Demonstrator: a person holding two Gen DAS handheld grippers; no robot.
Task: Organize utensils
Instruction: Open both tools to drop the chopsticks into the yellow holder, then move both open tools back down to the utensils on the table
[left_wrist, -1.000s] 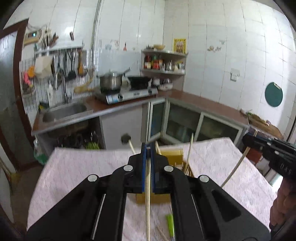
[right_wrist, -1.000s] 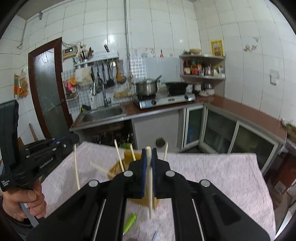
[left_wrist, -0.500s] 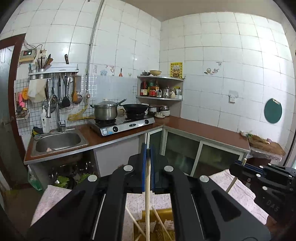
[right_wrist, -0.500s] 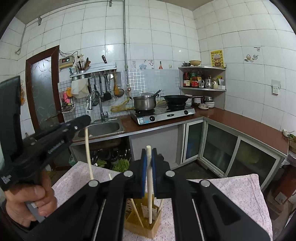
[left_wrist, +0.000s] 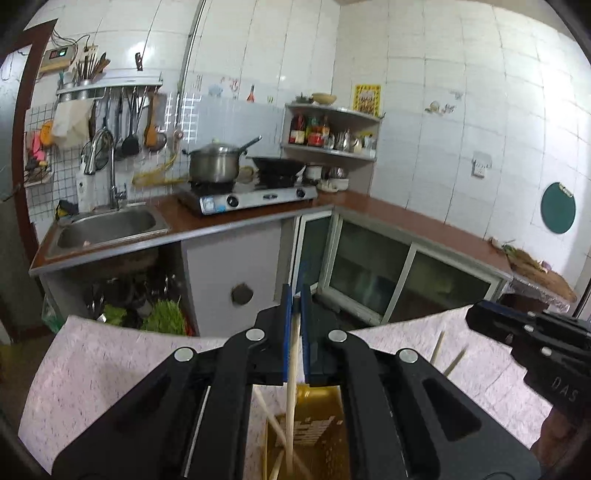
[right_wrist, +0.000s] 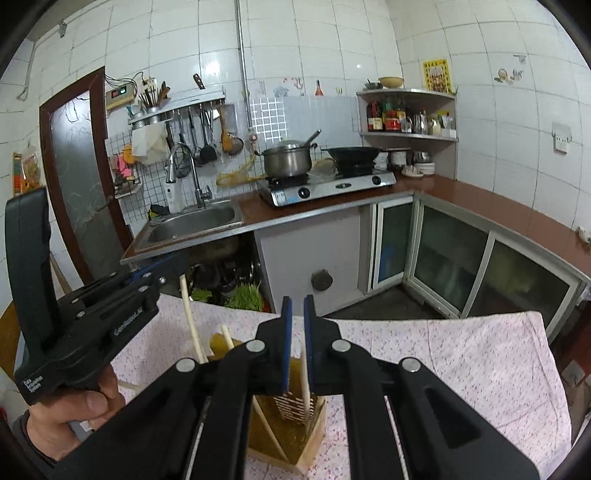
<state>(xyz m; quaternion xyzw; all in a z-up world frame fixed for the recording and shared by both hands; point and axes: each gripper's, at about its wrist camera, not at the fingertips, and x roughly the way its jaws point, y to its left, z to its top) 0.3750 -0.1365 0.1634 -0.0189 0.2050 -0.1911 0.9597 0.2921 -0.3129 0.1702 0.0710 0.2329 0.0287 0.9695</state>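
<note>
The base of the yellow holder (left_wrist: 314, 435) is cut off at the lower edge of the left wrist view, and our tools' black bodies cover much of it in both views. The left tool (left_wrist: 294, 310) is closed on one chopstick (left_wrist: 291, 369), whose shaft runs straight down from the blue pads into the holder below. The right tool (right_wrist: 297, 314) stands slightly parted; a second chopstick (right_wrist: 305, 384) stands in the gap beside its right pad, lower end inside the holder (right_wrist: 295, 432), and we cannot tell whether the pad touches it. In the right wrist view we count about five chopsticks in or above the holder; where the slanted ones end inside it is hard to make out. The holder rests on the tabletop (right_wrist: 461, 362) under a speckled pink cloth.
</note>
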